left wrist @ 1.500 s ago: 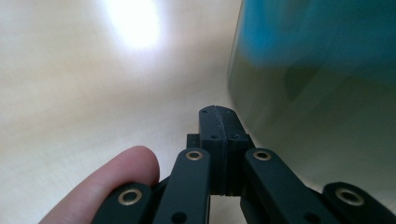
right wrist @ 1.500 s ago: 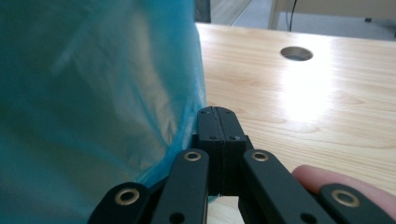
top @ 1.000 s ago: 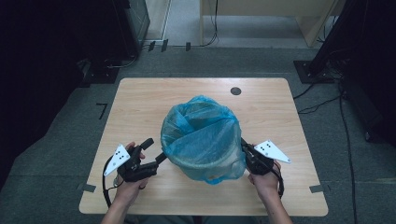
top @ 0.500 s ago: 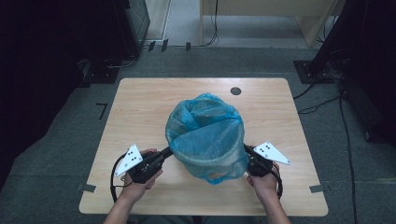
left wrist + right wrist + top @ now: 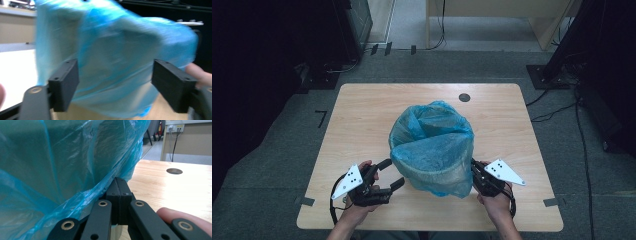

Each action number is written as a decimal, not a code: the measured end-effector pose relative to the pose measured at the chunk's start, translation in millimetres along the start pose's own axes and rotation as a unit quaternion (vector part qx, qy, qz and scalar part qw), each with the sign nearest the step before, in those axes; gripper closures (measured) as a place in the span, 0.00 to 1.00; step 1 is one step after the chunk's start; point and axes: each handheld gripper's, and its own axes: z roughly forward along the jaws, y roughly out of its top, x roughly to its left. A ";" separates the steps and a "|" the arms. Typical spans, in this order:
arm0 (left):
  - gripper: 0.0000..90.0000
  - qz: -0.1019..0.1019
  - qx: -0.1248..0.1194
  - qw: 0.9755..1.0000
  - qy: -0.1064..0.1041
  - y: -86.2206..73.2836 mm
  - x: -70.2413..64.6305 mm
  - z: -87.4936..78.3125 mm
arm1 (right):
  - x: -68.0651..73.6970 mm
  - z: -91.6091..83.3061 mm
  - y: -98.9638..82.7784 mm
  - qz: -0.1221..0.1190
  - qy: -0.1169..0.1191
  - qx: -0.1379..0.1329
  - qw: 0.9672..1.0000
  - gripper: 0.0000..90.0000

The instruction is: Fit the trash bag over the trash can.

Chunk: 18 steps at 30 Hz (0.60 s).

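A thin blue plastic bag (image 5: 432, 147) stands puffed up in the middle of the wooden table (image 5: 362, 115), its mouth open upward. My right gripper (image 5: 474, 169) is at the bag's right side, and in the right gripper view my right gripper (image 5: 118, 187) is shut on a fold of the bag (image 5: 50, 165) near its rim. My left gripper (image 5: 393, 173) sits just left of the bag; its jaws have just been opening and stand wide. In the left gripper view the bag (image 5: 117, 62) is blurred beyond my left gripper (image 5: 115, 85), with nothing pinched.
A round cable hole (image 5: 464, 97) lies in the tabletop behind the bag. Dark equipment and cables stand on the floor beyond the table's far edge. Bare wood stretches to the left and the far side of the bag.
My left gripper let go of the bag's left edge, opened wide and drew back a little to the left. The right gripper has kept its hold and place.
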 end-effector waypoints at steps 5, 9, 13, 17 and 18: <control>0.02 0.042 0.049 0.997 0.034 0.7 -17.7 21.0 | 2.1 -0.9 -1.2 -0.002 -0.003 -0.003 1.000 1.00; 0.29 0.056 0.037 0.994 0.090 -4.5 -21.3 22.4 | 3.4 -1.7 -2.9 -0.004 0.001 -0.007 1.000 1.00; 0.87 0.028 0.026 0.997 0.064 -5.7 -8.4 13.9 | 1.5 -2.2 -5.6 -0.007 0.011 -0.006 1.000 1.00; 1.00 0.012 0.059 0.994 0.086 -12.5 4.6 14.0 | -2.4 0.6 -9.2 -0.007 0.019 0.007 1.000 1.00; 1.00 0.009 0.077 0.992 0.099 -15.7 8.8 15.1 | -3.7 2.1 -11.1 -0.004 0.019 0.019 1.000 1.00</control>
